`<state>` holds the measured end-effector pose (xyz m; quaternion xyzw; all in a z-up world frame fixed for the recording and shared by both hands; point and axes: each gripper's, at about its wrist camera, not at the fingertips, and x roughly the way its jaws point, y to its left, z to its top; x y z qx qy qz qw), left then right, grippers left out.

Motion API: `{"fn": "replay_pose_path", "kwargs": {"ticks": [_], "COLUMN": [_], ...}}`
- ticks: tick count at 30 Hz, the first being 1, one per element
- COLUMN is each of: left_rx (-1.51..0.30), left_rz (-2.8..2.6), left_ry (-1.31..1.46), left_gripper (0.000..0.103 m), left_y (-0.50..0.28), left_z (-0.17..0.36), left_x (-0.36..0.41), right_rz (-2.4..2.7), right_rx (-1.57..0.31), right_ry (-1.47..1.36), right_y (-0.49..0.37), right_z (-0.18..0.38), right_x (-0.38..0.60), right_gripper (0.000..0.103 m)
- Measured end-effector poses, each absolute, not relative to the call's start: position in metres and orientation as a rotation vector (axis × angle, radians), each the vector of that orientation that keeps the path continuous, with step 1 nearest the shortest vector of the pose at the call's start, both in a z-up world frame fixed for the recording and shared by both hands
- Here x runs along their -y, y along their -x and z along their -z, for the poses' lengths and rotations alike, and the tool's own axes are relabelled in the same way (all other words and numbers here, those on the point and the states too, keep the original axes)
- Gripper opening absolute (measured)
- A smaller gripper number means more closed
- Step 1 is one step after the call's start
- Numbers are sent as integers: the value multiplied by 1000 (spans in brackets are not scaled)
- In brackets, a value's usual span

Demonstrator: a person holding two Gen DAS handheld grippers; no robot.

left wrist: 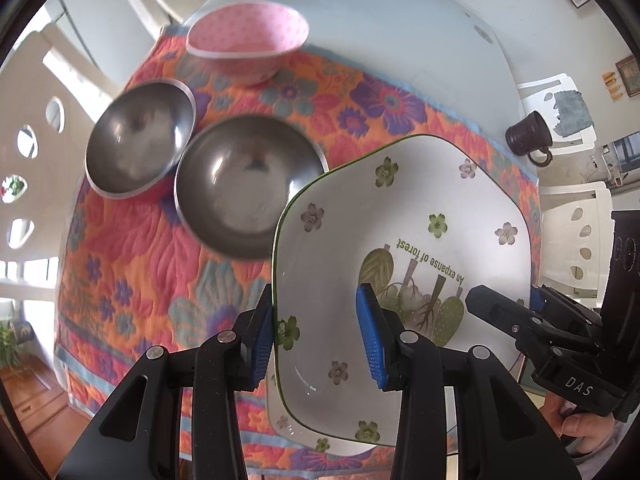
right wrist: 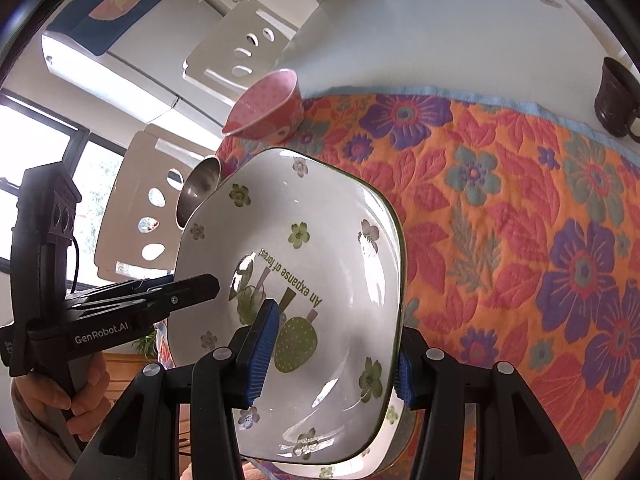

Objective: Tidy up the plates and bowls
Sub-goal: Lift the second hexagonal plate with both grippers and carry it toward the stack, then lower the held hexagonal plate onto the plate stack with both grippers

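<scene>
Partly hidden steel bowl [right wrist: 199, 192], plate [right wrist: 304, 280] overlapping

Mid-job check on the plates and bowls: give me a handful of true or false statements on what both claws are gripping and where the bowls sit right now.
1. Both claws grip the same square floral plate, the left claw and the right claw on opposite edges. True.
2. The two steel bowls are nested. False: the nearer steel bowl and the farther steel bowl sit side by side on the floral quilted cloth.
3. The pink dotted bowl stands empty on the cloth. True.
4. The dark mug stands inside the pink bowl. False: it stands apart on the bare table.
</scene>
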<state>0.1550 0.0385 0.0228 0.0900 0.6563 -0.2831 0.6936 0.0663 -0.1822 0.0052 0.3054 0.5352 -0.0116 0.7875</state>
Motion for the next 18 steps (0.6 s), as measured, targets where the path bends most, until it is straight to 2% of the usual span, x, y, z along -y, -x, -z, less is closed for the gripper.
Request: {"fn": "replay_pose_path", "kwargs": {"ticks": [18], "left_rx": [-1518], "left_rz": [633], "left_ry": [-207], "left_gripper": [35], "left_y": [-127], "left_z": [15], "left_x": [-75], "right_rz": [20], "right_rx": [-1253], "right_ry": [-677], "right_y": [-35], "right_z": [30], "right_x": [135], "right_gripper": [50]}}
